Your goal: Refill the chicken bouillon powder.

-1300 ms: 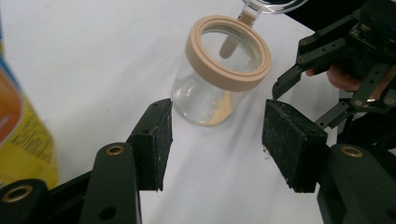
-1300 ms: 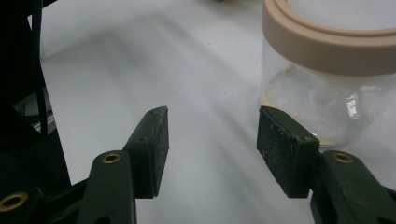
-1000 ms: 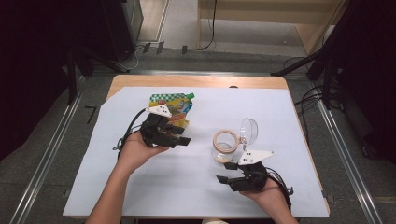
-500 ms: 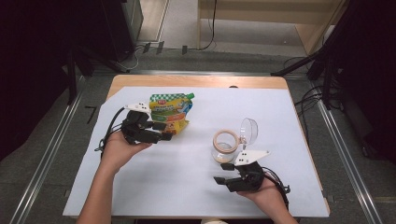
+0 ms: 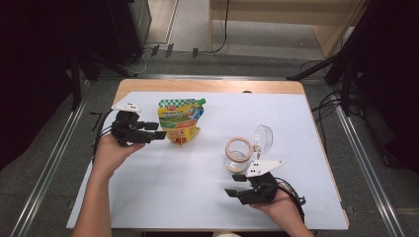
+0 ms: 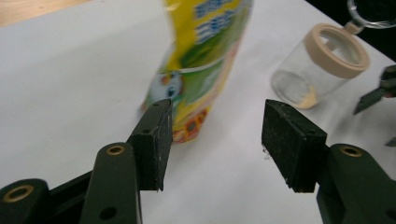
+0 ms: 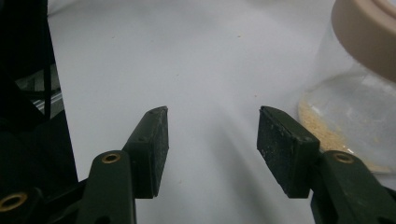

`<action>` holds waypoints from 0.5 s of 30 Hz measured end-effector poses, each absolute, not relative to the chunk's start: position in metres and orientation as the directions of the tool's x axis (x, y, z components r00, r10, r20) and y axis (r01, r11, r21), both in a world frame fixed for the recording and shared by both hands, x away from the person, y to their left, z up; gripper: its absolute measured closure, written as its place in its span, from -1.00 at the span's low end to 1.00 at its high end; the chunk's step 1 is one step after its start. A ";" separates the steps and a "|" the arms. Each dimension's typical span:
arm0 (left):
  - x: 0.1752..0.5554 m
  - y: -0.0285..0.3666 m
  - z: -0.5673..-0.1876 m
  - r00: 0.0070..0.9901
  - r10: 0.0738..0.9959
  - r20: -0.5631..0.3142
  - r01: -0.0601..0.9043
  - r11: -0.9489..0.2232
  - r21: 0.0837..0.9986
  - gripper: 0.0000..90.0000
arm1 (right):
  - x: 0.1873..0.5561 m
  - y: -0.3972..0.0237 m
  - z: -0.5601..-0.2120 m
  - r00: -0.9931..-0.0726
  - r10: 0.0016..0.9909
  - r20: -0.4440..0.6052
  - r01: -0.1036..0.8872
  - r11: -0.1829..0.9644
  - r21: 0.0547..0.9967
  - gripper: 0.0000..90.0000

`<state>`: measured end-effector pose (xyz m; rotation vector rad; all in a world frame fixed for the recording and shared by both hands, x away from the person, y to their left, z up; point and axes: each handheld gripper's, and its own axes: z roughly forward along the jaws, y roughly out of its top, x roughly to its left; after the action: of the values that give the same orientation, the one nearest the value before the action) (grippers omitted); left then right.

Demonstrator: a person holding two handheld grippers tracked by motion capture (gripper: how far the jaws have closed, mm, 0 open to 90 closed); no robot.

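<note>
A: Quick pass. Left gripper (image 5: 160, 135) sits level at the table's left, jaws apart with nothing between them, aimed at the yellow-and-green printed plastic refill pouch (image 5: 180, 120).

B: Agreed, released. In the left gripper view the pouch (image 6: 201, 60) is just ahead of the fingertips (image 6: 161, 123), not touching that I can tell. Looks like it's lining up for a grab at the bottom seam.

A: Right gripper (image 5: 236, 185)?

B: Also released, holding nothing. It rests near the table's front edge, right side, just beside the clear glass jar with the beige rim (image 5: 237, 155). The jar's hinged clear lid (image 5: 263, 138) is swung up and back, so the mouth is open, probably ready for filling.

A: There's a thin layer of tan powder at the jar bottom (image 7: 322, 133) in the right gripper view.

B: Yes. Pouch orientation: lying flat on the white table sheet (image 5: 163, 192), long axis running away from the person, green spout cap (image 5: 200, 102) at the far corner, bottom end nearest the person.

A: Pouch location?

B: Left-centre of the sheet, well apart from the jar.
</note>
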<state>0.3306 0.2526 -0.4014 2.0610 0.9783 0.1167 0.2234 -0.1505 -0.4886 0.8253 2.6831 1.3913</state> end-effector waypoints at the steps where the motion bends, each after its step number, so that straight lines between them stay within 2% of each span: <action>1: 0.333 0.255 -0.402 0.690 0.681 -0.246 0.600 -0.348 0.720 -0.03 | 0.223 -0.150 -0.489 -0.861 0.455 0.225 0.447 0.469 0.762 0.00; 6: 0.345 0.250 -0.403 0.689 0.680 -0.252 0.600 -0.341 0.724 -0.03 | 0.222 -0.149 -0.490 -0.864 0.452 0.223 0.444 0.473 0.761 0.00; 15: 0.362 0.227 -0.406 0.708 0.663 -0.243 0.584 -0.357 0.729 0.09 | 0.218 -0.134 -0.492 -0.887 0.411 0.208 0.406 0.482 0.776 0.00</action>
<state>0.3618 0.2267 -0.4063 2.0598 0.9500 0.1172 0.2180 -0.1342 -0.4916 0.7439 2.6992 1.4116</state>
